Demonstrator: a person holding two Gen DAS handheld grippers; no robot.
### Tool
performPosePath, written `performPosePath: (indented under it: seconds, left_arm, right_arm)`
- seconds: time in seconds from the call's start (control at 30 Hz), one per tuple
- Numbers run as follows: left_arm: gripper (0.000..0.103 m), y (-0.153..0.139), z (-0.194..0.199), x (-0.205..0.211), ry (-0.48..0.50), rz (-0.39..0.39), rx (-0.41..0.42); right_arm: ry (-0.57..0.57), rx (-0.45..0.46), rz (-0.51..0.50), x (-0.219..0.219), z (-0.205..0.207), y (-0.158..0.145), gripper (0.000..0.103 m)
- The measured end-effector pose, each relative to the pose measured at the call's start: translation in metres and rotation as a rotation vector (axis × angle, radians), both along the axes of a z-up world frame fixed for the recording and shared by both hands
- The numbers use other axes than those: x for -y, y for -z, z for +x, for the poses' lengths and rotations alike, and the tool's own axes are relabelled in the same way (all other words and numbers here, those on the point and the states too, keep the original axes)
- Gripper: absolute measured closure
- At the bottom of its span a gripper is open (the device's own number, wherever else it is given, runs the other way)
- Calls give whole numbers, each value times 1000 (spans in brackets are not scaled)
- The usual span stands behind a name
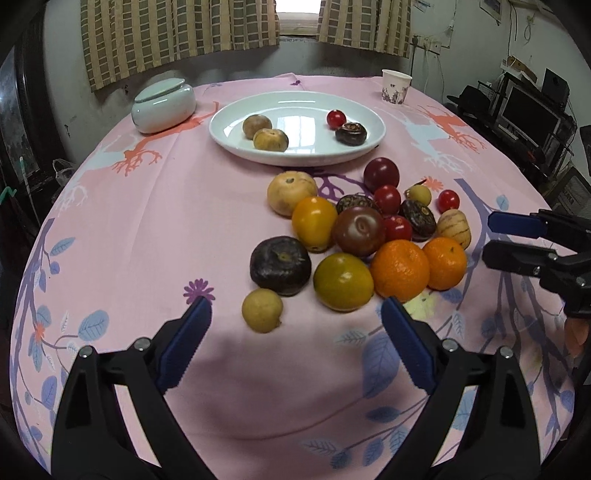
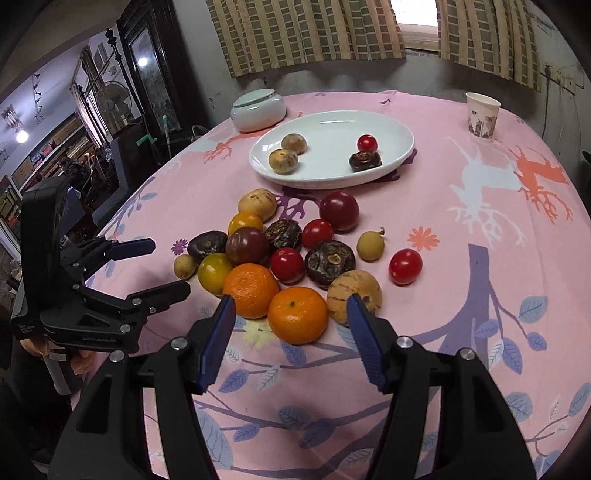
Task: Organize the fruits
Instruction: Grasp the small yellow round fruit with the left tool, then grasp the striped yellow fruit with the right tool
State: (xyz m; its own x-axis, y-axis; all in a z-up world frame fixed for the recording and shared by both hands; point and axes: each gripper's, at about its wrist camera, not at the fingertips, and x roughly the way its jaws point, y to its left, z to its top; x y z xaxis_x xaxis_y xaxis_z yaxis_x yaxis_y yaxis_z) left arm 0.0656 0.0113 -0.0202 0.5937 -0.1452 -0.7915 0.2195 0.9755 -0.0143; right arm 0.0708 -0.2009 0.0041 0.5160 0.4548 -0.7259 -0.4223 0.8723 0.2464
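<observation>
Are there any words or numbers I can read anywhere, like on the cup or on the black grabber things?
No text here can be read for certain.
Left hand-held gripper: small white print on its black body, too blurred to read.
Paper cup: only a flower-like pattern, no words.
Tablecloth: pictures of deer, branches and leaves, no words.
Shelves in the dim room at the left: too small to read.

Black gripper [image 1: 295, 343], blue pads [image 1: 188, 343]

Dim room, blown-out window [image 1: 298, 5], fisheye-bent edges, sharp focus
</observation>
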Motion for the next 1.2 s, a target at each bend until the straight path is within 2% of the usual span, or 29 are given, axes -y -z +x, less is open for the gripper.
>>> performPosePath:
  seconds: [0.1, 0.33, 0.43, 0.47, 0.53, 0.6, 0.63, 0.7, 0.77, 0.87, 1.03, 1.2]
  left_arm:
    - [8, 7, 4, -7, -14, -13, -19]
    - [11, 17, 11, -12, -22, -3, -41]
    - [23, 25, 15, -11, 0, -18, -71]
    - [32, 28, 17, -13, 3, -34, -90]
    - [41, 29, 16, -13, -2, -20, -66]
    - [56, 29, 16, -12, 2, -10, -55]
    - [56, 29, 16, -13, 3, -17, -51]
    - [69, 30, 17, -16, -10, -17, -36]
    - [76, 29, 17, -17, -20, -10, -28]
    - [76, 29, 18, -21, -27, -37, -29]
    - [76, 30, 16, -16, -18, -7, -14]
    - [76, 30, 16, -18, -17, -15, -12]
  right_arm:
    - [-6, 7, 45, 5, 0, -1, 40]
    - [-6, -31, 56, 7, 6, 12, 40]
    - [-14, -43, 46, 4, 6, 16, 40]
    - [-19, -39, 40, 2, 5, 16, 40]
    - [-29, -27, 32, 0, 3, 15, 40]
    - [-27, -23, 35, 1, 2, 15, 40]
    - [-27, -23, 38, 1, 2, 15, 40]
    - [-24, -22, 31, 1, 2, 15, 40]
    - [-20, -19, 23, 1, 2, 15, 40]
    - [6, -2, -3, 4, 3, 13, 40]
    - [80, 17, -127, 13, 8, 16, 40]
    - [102, 3, -154, 15, 15, 29, 40]
